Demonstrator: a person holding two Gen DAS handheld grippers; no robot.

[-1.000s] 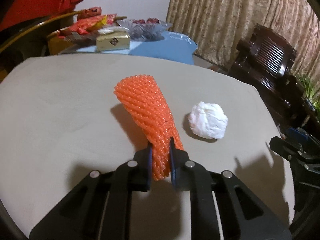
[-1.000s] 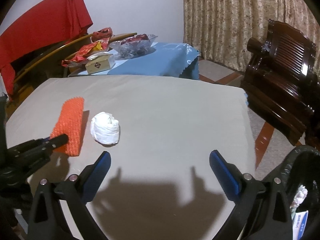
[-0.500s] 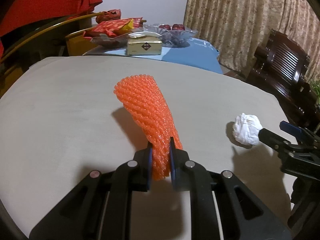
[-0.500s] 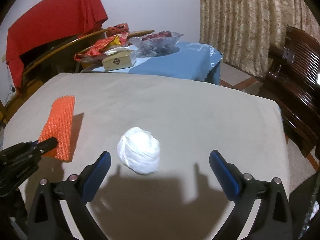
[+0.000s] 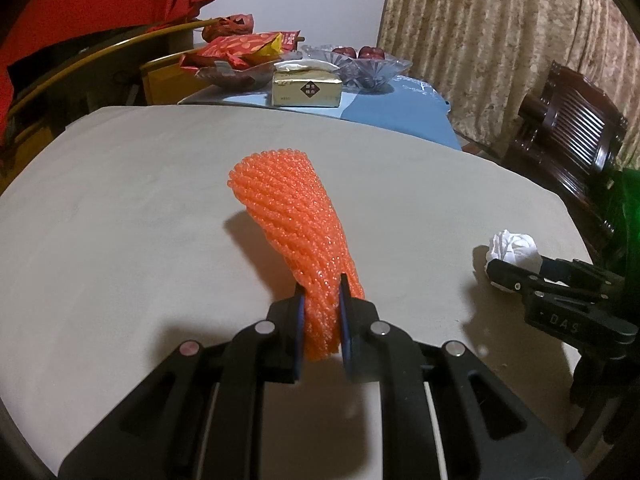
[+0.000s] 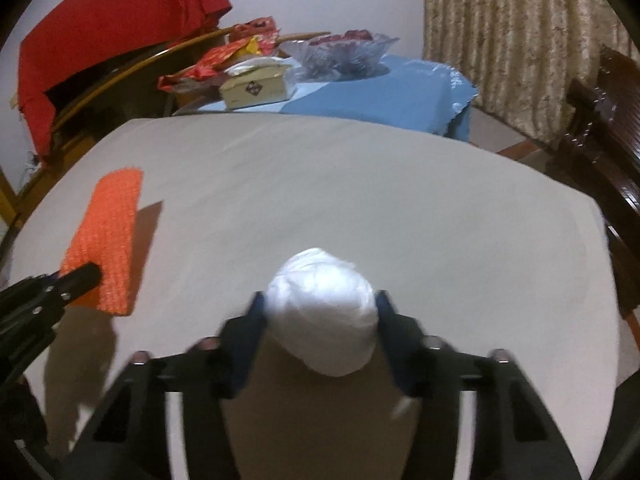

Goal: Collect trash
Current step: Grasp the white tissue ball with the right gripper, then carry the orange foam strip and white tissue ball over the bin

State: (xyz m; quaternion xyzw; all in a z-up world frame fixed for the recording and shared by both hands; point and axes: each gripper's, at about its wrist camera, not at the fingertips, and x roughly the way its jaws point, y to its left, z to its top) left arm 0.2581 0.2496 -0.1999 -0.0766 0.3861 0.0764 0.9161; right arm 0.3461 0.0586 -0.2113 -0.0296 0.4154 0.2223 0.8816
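My left gripper (image 5: 321,318) is shut on the near end of an orange foam net sleeve (image 5: 292,232), which sticks out forward over the grey table (image 5: 120,220); the sleeve also shows at the left of the right wrist view (image 6: 106,236). A crumpled white paper ball (image 6: 324,320) lies on the table between the fingers of my right gripper (image 6: 320,320). The blue pads (image 6: 252,332) sit close against both sides of the ball, blurred by motion. In the left wrist view the ball (image 5: 514,246) shows at the right behind the right gripper (image 5: 508,272).
Beyond the table stands a blue-covered side table (image 6: 380,92) with a tissue box (image 5: 306,88), snack packets (image 5: 240,46) and a glass fruit bowl (image 5: 360,60). A dark wooden chair (image 5: 572,132) stands at the right, a red cloth (image 6: 112,28) hangs at the left.
My right gripper has moved in over the paper ball and its fingers have closed from wide open to against the ball's sides. The left gripper keeps its hold on the orange sleeve.
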